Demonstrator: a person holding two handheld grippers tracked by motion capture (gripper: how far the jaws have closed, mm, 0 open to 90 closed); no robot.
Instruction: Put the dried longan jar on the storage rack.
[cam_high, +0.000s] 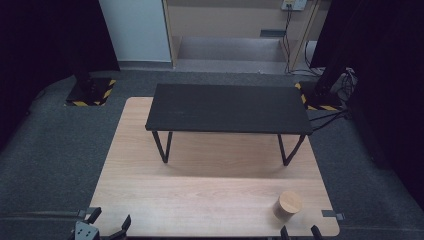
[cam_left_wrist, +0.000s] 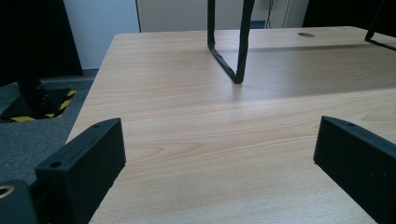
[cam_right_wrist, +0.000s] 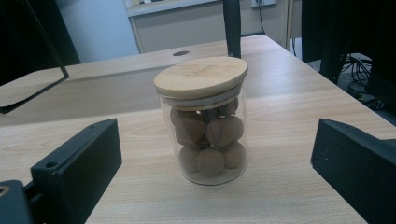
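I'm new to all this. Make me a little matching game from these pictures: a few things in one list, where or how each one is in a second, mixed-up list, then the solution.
Things:
1. jar
2. black shelf
3. left gripper
4. right gripper

Places or states:
A. stands on thin legs at the table's middle
B. open, at the table's near left corner
C. upright, wooden lid on, round brown pieces inside
D. open, just behind the jar

Pairs: 1-C, 2-A, 3-B, 4-D
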